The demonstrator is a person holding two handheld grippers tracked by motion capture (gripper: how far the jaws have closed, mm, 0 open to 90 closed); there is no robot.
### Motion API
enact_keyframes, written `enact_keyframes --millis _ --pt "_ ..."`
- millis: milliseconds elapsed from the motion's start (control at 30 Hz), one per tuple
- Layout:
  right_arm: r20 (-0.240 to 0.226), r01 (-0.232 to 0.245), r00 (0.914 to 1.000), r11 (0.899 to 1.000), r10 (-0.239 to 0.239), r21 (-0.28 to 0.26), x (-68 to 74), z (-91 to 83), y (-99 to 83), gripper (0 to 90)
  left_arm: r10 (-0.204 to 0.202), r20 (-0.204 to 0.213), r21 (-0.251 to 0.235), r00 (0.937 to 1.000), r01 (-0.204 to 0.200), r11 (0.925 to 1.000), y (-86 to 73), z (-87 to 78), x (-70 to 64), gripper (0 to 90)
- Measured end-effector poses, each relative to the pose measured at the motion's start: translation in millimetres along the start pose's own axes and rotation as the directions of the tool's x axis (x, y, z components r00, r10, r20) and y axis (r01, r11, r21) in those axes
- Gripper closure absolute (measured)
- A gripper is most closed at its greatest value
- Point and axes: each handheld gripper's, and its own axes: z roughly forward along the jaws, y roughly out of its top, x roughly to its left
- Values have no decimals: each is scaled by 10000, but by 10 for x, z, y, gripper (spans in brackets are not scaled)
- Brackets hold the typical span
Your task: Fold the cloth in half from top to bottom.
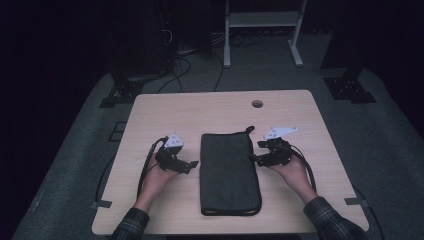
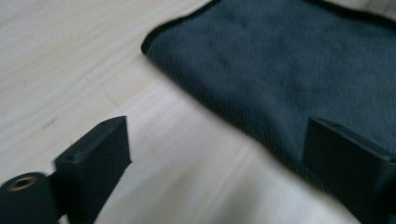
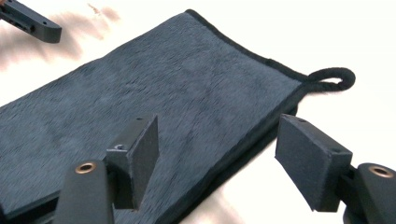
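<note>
A left claw (image 1: 191, 164), jaws apart, sits left of a folded dark towel (image 1: 227, 172) lying mid-surface; the right claw (image 1: 253, 152), also spread, flanks its right edge. Pale wooden surface (image 1: 210, 107), cables (image 1: 175, 65) on grey floor beyond.

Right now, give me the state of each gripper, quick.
Left gripper: jaws open, holding nothing, at the left edge of the dark folded towel.
Right gripper: jaws open, holding nothing, straddling the towel's right edge.

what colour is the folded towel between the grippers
Dark grey, with a black edge trim and hanging loop; the towel shows best in the right gripper view.
</note>
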Motion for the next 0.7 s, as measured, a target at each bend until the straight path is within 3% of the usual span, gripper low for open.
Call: enact_keyframes --millis 333,567,700 --pt "235 -145 9996 9999 146 -70 -173 211 146 318 -185 -3 -214 9998 185 9996 228 204 130 178" --pt "425 -57 9991 10000 55 51 -325 426 213 394 -291 -188 -239 9994 287 9993 351 405 251 242" --pt "542 -510 9973 9982 493 316 -463 595 186 437 -463 -300 -21 9985 462 9989 376 543 323 243"
